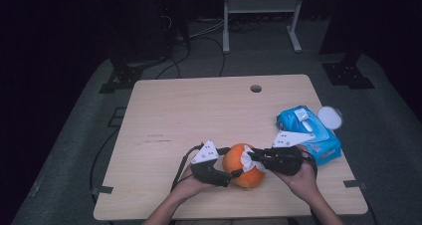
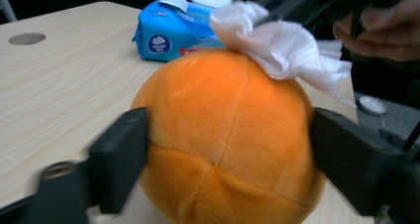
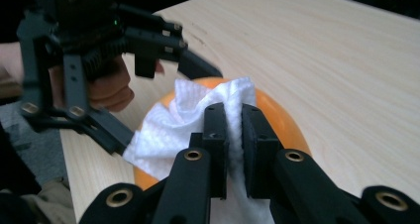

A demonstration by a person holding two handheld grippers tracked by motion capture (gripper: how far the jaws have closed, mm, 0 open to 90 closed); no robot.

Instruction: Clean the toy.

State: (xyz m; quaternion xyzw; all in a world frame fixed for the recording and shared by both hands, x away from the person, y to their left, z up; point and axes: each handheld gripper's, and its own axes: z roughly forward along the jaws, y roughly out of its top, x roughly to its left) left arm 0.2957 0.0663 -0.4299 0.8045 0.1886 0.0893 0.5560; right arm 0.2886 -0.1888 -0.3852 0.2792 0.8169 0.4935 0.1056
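L tongs (image 1: 234, 174) straddle the orange plush ball (image 1: 243, 166), one jaw on each side, pressing its flanks. Ball sits on the table (image 1: 164, 125) near the front edge, a bit right of centre. R tongs (image 1: 253, 157) are clamped on a white wipe (image 1: 247, 158) lying on top of the ball. Blue wipes pack (image 1: 309, 133) is by the right edge, lid flipped open.

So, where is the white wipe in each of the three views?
High view: white wipe at centre bottom, on the orange ball.
Left gripper view: the wipe at upper right, on top of the ball.
Right gripper view: the wipe at centre, pinched in the black jaws.
Shared landmark: the orange ball.
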